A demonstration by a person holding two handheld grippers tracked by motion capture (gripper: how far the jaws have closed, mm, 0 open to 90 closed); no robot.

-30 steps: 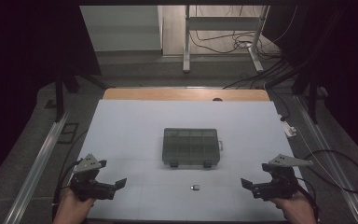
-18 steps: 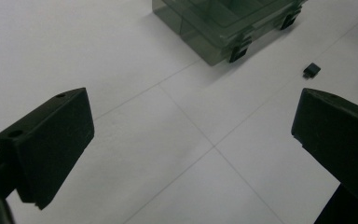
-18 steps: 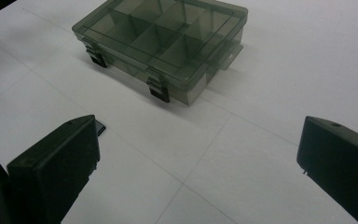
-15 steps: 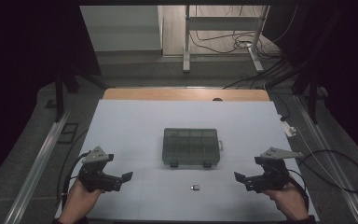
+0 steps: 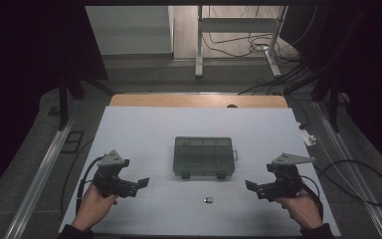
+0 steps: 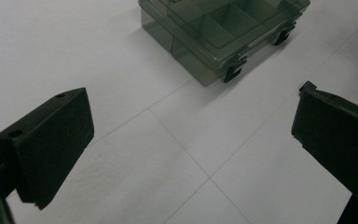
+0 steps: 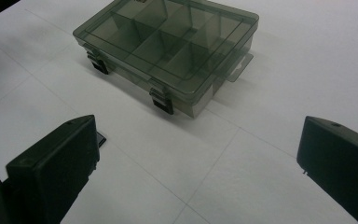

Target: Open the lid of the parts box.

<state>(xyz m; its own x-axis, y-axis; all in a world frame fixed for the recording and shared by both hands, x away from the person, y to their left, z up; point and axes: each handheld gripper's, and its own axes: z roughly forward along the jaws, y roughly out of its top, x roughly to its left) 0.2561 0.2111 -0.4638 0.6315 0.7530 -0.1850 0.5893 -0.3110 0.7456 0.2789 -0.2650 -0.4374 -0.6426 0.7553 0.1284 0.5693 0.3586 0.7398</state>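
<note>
A smoky clear compartment box (image 5: 203, 157) with its lid down and two dark latches on its near side lies in the middle of the white table (image 5: 144, 129). A small dark part (image 5: 208, 200) rests on the table just in front of it. My left gripper (image 5: 140, 184) hovers left of the box, jaws wide apart and empty. The right gripper (image 5: 251, 186) is held right of the box, also open and empty. The left gripper view has the box (image 6: 223, 32) ahead of the gripper (image 6: 191, 140). From the right gripper (image 7: 196, 163), the box (image 7: 168, 51) lies ahead, and the small part (image 7: 101, 138) peeks out beside the left jaw.
A wooden strip (image 5: 199, 101) borders the table's far edge. Metal rails (image 5: 40, 169) run along both sides. A small white object (image 5: 308, 137) sits at the right edge, and cables (image 5: 358, 174) trail on the floor to the right. White surface lies open all around the box.
Both hands have brought their grippers forward and slightly inward, nearer the box. The jaws stay open, and the box and the small part have not moved.
</note>
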